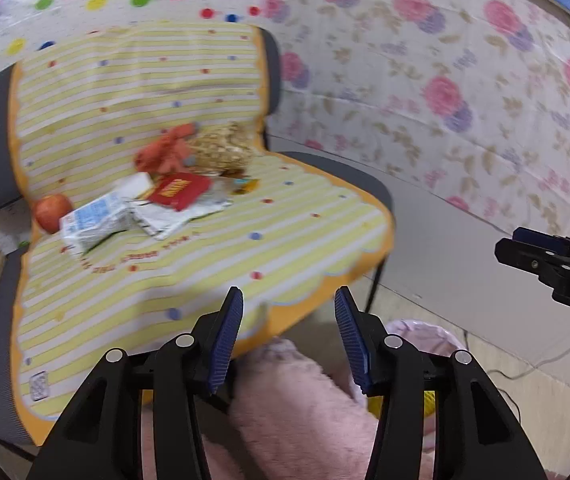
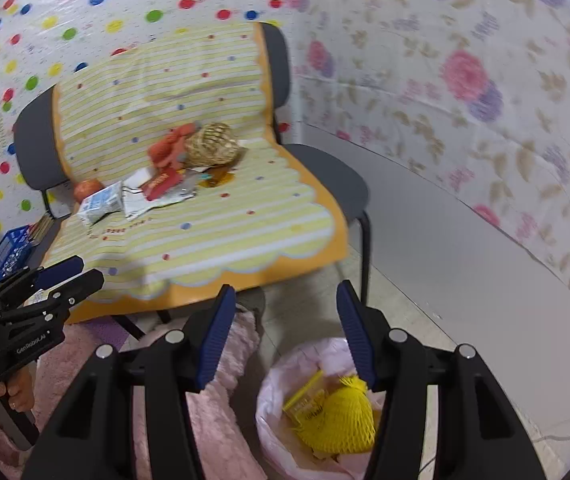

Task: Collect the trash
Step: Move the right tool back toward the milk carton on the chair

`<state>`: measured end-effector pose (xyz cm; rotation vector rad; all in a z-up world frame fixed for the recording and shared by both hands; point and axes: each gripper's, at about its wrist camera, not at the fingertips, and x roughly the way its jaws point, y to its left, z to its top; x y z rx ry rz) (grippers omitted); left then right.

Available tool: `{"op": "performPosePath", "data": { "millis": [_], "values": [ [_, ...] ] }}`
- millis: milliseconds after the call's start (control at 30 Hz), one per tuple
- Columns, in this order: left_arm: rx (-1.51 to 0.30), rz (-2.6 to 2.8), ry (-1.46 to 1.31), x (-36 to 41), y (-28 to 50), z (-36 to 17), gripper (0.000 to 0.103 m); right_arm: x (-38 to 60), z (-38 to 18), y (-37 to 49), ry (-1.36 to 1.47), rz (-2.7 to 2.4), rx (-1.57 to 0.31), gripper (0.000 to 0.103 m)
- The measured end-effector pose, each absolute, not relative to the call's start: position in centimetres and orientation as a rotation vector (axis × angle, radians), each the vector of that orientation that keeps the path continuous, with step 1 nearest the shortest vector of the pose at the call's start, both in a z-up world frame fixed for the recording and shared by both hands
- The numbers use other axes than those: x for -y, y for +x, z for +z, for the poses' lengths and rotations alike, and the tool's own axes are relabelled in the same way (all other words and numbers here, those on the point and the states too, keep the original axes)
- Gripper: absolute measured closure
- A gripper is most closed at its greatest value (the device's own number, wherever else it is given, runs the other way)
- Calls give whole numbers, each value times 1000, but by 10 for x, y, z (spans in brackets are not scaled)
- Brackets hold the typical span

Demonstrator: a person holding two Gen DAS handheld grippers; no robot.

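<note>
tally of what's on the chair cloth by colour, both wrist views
Red/orange: 3 - apple, red carton, orange toy
White: 2 - milk carton, flattened wrapper
Tan: 1 - woven ball
Total: 6

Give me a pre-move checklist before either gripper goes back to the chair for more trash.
1. Left gripper empty, jaws apart: ok.
2. Right gripper empty, jaws apart: ok.
3. Pink-lined trash bin on the floor open, yellow foam net already inside: ok.
4. Trash left on the yellow striped chair cover: white-and-blue milk carton, red flat box, crumpled white wrapper: not ok, still to collect.
5. Whether the red apple beside the carton is trash: cannot tell.
6. Grippers apart from each other: ok.
</note>
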<state>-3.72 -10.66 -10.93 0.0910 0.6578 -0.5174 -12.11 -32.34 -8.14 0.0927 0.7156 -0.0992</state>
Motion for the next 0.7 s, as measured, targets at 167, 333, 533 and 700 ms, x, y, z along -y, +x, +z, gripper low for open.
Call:
{"op": "performPosePath", "data": {
  "millis": [167,333,533,700],
  "values": [
    [-648,-391,67,72,-19,-109,53,298,-76,-86,64,-18,-716,51],
    [-657,-277,24,33,5,-107,46,280,-75,-52,50,38,-712,51],
    [-670,-170,-13,-5,35,-109,37,265,-74,-6,41,94,-701,42],
    [-689,-103,-28,-25,66,-117,33,249,-86,39,29,146,-715,39]
  ]
}}
